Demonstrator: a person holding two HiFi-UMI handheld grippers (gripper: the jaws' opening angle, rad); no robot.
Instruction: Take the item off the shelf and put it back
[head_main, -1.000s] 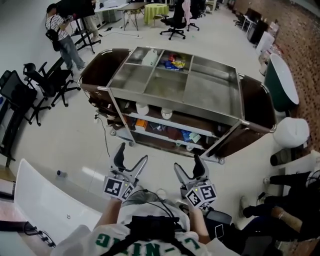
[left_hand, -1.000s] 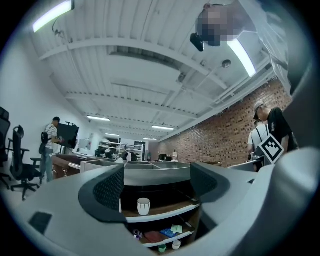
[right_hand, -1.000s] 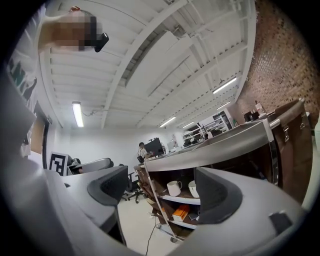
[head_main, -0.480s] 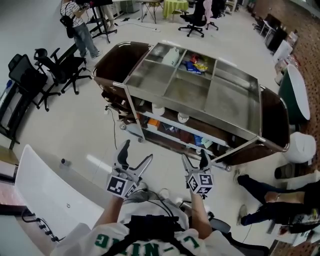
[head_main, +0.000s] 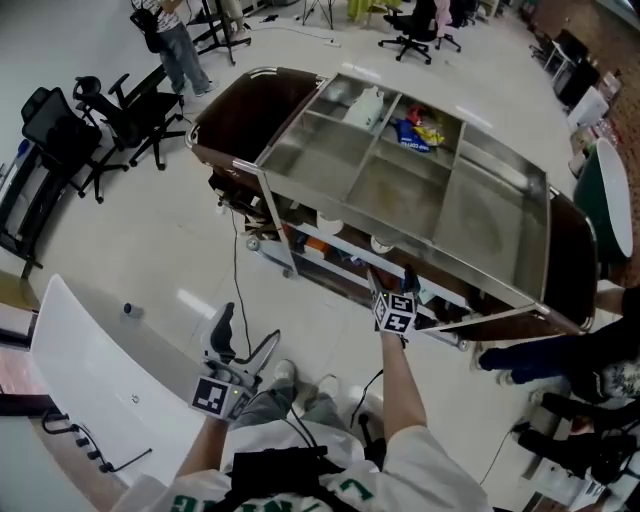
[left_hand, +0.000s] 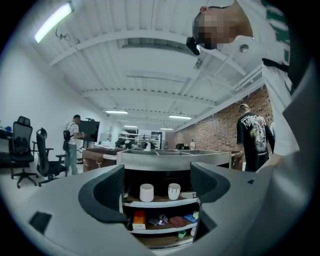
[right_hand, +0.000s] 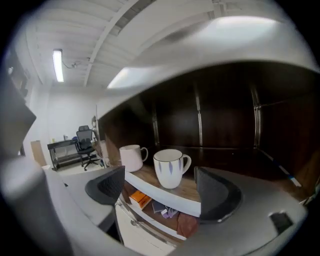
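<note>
Right gripper view shows right gripper (right_hand: 160, 194) open before near mug (right_hand: 169, 167), probably ceramic: rigid, slick, breakable; clamp its body.

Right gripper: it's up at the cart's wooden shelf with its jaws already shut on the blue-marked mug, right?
Not shut. The right gripper view shows the right gripper at the wooden shelf with its jaws apart. The blue-marked mug stands on the shelf in line with the gap, touched by neither jaw.
</note>
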